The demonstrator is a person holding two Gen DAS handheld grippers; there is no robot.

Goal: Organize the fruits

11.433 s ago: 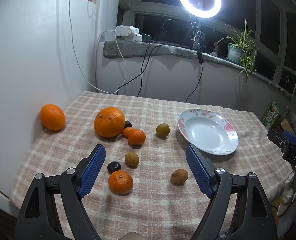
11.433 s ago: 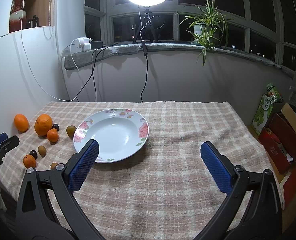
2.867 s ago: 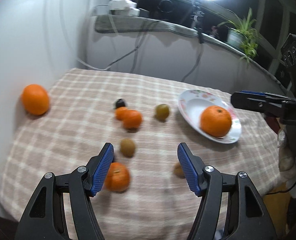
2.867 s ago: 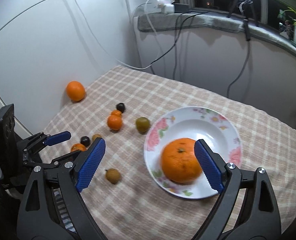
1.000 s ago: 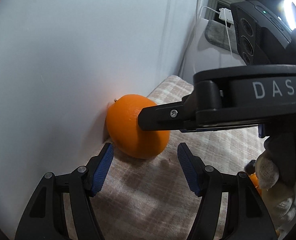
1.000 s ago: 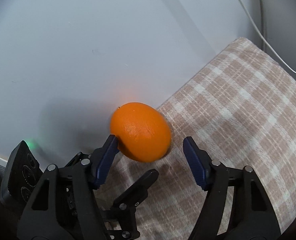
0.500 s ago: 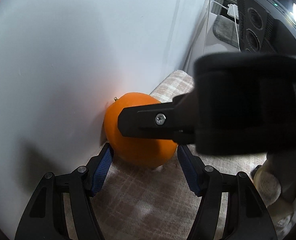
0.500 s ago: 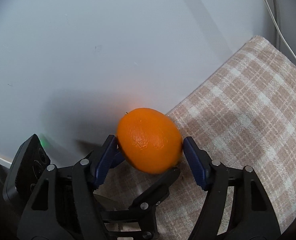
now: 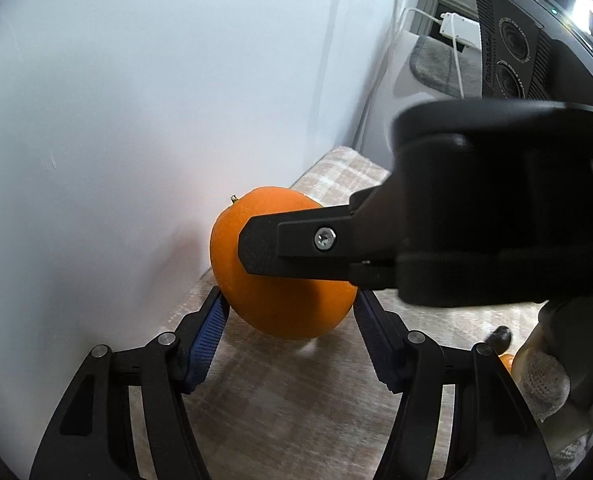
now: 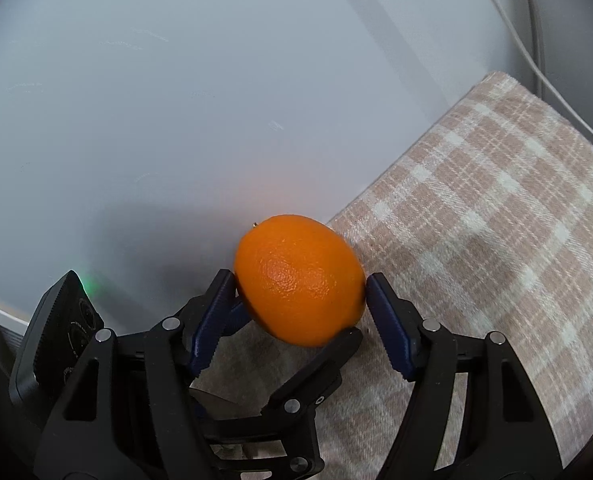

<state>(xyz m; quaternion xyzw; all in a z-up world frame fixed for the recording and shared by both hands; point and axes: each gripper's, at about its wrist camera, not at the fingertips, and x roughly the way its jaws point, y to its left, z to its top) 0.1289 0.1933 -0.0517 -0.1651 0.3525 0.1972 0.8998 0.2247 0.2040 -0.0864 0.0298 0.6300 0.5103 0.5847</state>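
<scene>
Right wrist view is filled mostly by the white wall (image 10: 176, 100), which runs across the whole back and left of what I see. Below it, to the right, lies the checked cloth (image 10: 496, 220), beige and cream, its edge pressed up against the wall.

Next in size are my own tools. My right gripper (image 10: 296, 292) has its blue pads set against the two sides of the orange (image 10: 300, 280), so its jaws are narrowed down to the fruit's width and holding it. My left gripper (image 9: 288, 312) sits lower and from the other side; its jaws are at a middling width, one pad by each lower flank of the same orange. I cannot tell whether those pads press on the peel or only stand just beside it. From the left wrist view, a black finger of the right gripper crosses in front of the orange and hides part of it.

The orange itself is right at the foot of the wall, over the near edge of the cloth, with its small stem stub pointing towards the wall. Whether it rests on the cloth or is just off it I cannot tell.

My right hand (image 9: 540, 376), in a knitted glove, shows at the far right of the left wrist view. A thin white cable (image 10: 536, 52) hangs down the wall. Smallest is a dark fruit (image 9: 500, 336) on the cloth, well apart from the orange.
</scene>
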